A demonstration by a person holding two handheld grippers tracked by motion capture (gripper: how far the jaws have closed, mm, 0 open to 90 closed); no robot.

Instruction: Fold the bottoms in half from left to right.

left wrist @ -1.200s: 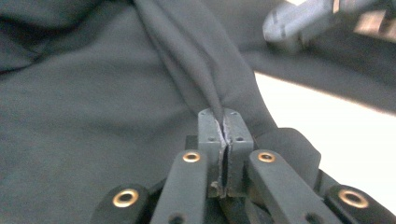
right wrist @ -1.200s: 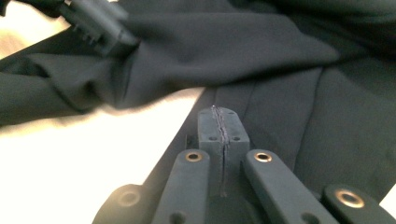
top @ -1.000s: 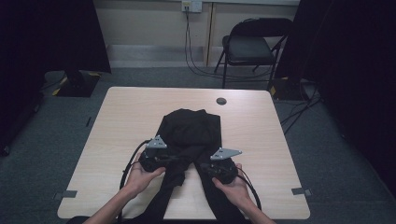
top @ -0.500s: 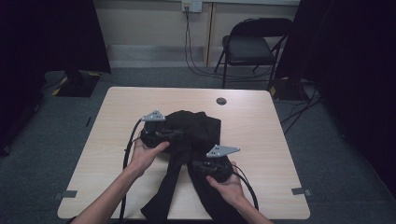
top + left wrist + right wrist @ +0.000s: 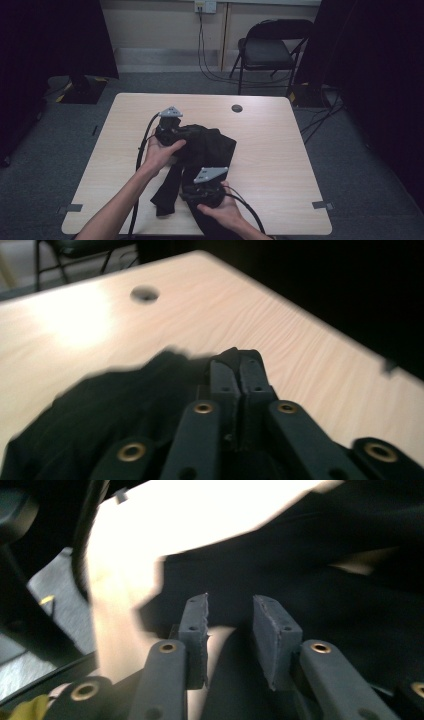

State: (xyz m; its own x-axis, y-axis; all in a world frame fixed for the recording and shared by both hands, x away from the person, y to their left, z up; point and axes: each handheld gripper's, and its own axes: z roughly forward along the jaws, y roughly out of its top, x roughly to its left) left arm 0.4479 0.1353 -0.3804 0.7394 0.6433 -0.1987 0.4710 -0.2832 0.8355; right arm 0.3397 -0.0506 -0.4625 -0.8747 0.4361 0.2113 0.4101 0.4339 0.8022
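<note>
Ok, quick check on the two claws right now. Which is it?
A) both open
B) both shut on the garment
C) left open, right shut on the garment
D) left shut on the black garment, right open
D: in the left gripper view the left claw has its jaws pressed together on a fold of the black garment, while in the right gripper view the right claw shows a clear gap between its jaws.

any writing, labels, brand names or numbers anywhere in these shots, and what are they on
None can be read.
Black garment: no print or tag visible.
Left gripper and right gripper: plain black jaws and brass rivets, no markings.
Table: bare wood grain and a round cable hole, no sticker.
Wall outlet: too small to tell if it bears any marking.
Folding chair: no label visible.
</note>
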